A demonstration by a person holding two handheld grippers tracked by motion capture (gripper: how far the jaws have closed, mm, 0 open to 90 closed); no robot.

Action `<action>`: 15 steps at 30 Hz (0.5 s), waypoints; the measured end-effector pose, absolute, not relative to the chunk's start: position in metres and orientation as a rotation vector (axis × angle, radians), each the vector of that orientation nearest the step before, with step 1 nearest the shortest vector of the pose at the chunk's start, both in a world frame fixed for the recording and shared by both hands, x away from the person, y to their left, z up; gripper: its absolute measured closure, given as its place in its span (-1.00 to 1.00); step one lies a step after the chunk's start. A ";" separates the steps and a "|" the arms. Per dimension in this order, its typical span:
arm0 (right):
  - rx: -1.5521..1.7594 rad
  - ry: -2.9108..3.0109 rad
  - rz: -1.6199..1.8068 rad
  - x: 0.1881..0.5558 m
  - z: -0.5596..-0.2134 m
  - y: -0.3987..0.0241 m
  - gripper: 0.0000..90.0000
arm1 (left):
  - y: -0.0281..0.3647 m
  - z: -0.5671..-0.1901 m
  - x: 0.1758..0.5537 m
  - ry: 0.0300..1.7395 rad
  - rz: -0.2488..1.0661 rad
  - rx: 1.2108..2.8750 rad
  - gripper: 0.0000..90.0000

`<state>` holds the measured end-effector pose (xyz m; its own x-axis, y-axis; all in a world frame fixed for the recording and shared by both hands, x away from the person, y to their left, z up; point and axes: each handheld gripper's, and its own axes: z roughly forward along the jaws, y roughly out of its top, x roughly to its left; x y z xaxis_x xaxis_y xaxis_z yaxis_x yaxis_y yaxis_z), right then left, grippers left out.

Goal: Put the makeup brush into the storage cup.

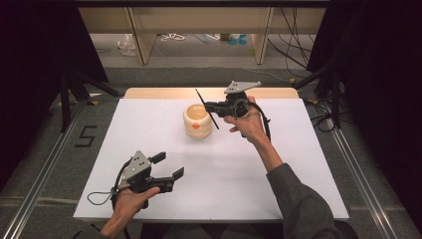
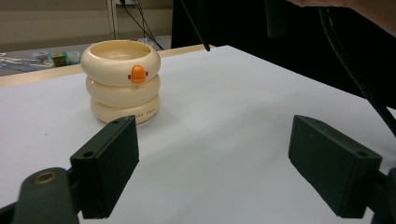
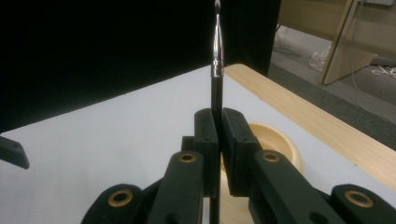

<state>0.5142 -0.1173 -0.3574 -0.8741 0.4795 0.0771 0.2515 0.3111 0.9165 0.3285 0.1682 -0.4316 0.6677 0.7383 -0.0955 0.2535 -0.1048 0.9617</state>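
A cream holder (image 1: 197, 121) made of three stacked rings, with an orange beak-like knob, stands upright at the back middle of the white table (image 1: 224, 174). My right gripper (image 1: 211, 106) hovers just right of and above the holder, shut on a thin black brush (image 1: 207, 109) that slants across the holder's rim. In the right gripper view the brush (image 3: 217, 60) rises between the closed jaws, silver ferrule and dark tip up, with the holder (image 3: 275, 140) below. My left gripper (image 1: 169, 165) rests low at the front left, open and with nothing in it, facing the holder (image 2: 122, 79).
A wooden strip (image 1: 209, 93) runs along the table's far edge. Black curtains flank both sides. Wooden furniture legs (image 1: 142, 42) and cables lie on the floor beyond. A "5" mark (image 1: 85, 135) is on the floor at left. White tabletop spreads between the two grippers.
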 end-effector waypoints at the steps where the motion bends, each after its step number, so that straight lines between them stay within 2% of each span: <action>1: 0.675 2.363 1.590 0.517 -0.357 -0.117 0.91 | 0.167 -0.432 0.327 0.830 0.483 1.667 -0.65; 4: 0.700 2.350 1.598 0.525 -0.357 -0.115 0.91 | 0.167 -0.432 0.327 0.831 0.476 1.667 -0.65; 5: 0.700 2.350 1.598 0.525 -0.357 -0.115 0.91 | 0.182 -0.425 0.342 0.585 0.714 1.805 -0.65; 15: 0.749 2.307 1.590 0.540 -0.353 -0.111 0.91 | 0.183 -0.424 0.342 0.591 0.718 1.810 -0.65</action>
<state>0.5401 -0.1113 -0.3533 -0.8396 0.5358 0.0892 0.2740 0.2760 0.9213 0.3421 0.1825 -0.4242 0.6975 0.6897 0.1945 0.0584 -0.3252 0.9438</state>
